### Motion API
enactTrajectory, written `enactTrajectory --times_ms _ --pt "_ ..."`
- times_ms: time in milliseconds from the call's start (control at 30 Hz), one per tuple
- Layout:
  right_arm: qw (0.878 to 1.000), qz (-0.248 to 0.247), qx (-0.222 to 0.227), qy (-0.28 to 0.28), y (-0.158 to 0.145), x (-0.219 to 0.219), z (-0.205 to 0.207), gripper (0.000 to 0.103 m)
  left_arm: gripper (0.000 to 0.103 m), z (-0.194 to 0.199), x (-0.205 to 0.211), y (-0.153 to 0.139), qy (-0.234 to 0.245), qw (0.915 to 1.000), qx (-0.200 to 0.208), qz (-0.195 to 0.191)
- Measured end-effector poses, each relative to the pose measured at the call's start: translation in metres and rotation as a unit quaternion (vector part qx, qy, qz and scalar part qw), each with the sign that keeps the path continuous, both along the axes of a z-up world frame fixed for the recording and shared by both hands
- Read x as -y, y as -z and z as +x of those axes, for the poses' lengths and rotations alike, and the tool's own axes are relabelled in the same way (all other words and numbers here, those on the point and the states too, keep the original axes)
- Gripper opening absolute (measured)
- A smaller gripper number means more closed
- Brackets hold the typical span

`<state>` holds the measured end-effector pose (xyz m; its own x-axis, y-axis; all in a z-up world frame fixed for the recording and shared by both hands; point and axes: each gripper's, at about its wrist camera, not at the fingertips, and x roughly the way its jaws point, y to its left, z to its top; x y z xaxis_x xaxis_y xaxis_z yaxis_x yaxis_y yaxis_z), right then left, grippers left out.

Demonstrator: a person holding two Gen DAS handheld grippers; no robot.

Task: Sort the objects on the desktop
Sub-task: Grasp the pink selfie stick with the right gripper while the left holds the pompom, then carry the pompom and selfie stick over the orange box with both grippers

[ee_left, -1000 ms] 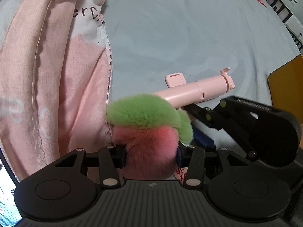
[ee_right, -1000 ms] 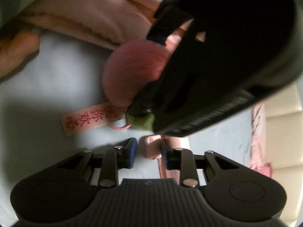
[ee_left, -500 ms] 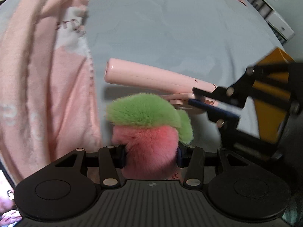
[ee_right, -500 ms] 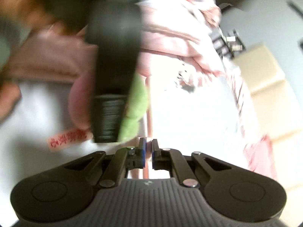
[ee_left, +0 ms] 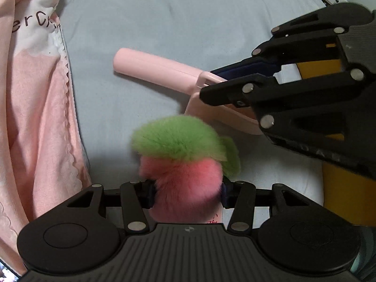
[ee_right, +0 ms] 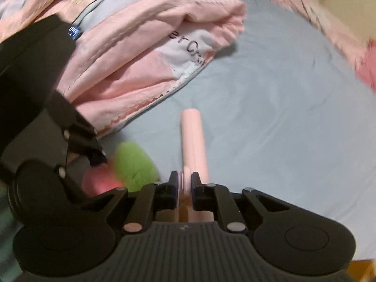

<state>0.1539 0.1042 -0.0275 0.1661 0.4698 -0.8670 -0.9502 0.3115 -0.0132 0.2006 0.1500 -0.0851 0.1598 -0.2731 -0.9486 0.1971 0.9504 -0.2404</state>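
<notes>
My left gripper is shut on a fluffy pink pompom with a green top, held above the light blue sheet. A pink tag with red writing peeks out under it. My right gripper is shut on the clip end of a pink selfie stick, which points away over the sheet. In the left wrist view the right gripper comes in from the right, holding the pink stick lifted just behind the pompom. The pompom also shows blurred at left in the right wrist view.
A rumpled pink quilt with black lettering lies along the left of the bed; it also shows in the right wrist view. A yellow box sits at the right edge. The light blue sheet stretches beyond.
My right gripper closed on the pink stick's clip end and lifted and swung it, so the handle now points away to the left. The left gripper kept holding the pompom.
</notes>
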Motion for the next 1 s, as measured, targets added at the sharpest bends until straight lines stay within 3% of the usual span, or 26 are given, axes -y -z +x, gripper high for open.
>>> enactTrajectory --times_ms 233,267,467,667,867,1000 --pt "0.996 0.045 -0.05 0.061 0.011 0.001 0.007 0.01 0.055 -0.008 -0.002 -0.004 -0.003 1.0 -0.002 -0.005" --pt "0.995 0.05 -0.05 0.07 0.01 0.002 0.006 0.006 0.055 -0.009 -0.002 -0.005 -0.003 1.0 -0.001 -0.007" --pt "0.994 0.067 -0.027 0.082 -0.009 0.014 -0.011 0.006 0.053 -0.025 -0.002 -0.024 -0.007 0.9996 0.027 0.002" --pt "0.991 0.103 0.002 0.082 -0.062 0.049 -0.033 0.006 0.053 -0.053 0.009 -0.068 -0.003 0.9974 0.071 -0.009" --pt "0.989 0.112 0.047 0.08 -0.127 0.099 -0.047 0.006 0.053 -0.073 0.031 -0.135 0.003 0.9901 0.127 -0.06" --pt "0.985 0.107 0.091 0.097 -0.171 0.142 -0.051 0.006 0.052 -0.042 0.059 -0.168 0.019 0.9811 0.17 -0.09"
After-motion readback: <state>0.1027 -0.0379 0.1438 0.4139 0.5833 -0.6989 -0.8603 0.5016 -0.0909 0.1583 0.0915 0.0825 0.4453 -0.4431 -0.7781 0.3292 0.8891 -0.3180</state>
